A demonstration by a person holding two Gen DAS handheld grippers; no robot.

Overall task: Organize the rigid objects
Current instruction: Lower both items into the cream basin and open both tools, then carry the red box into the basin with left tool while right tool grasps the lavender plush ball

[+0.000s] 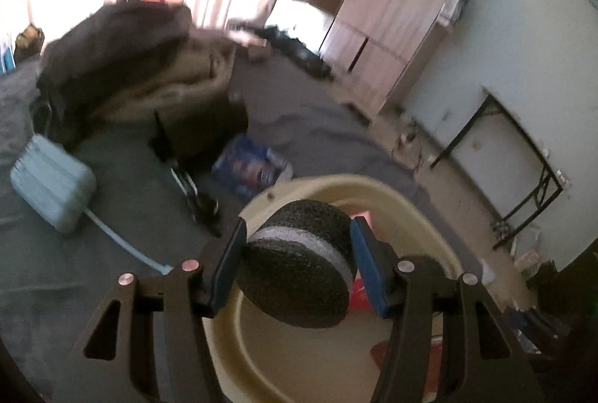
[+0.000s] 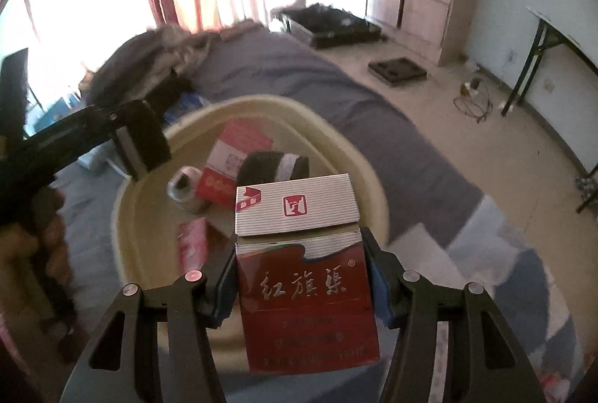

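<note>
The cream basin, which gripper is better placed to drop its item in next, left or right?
Left, probably. The left gripper holds the black roll directly above the cream basin, while the right gripper, holding the red cigarette pack, sits back at the near rim.

Black-grey disc, red cigarette pack, lid open

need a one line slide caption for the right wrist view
Right gripper holds a red-and-white striped cigarette pack above a cream plastic basin of small items on a grey bedsheet.
</note>
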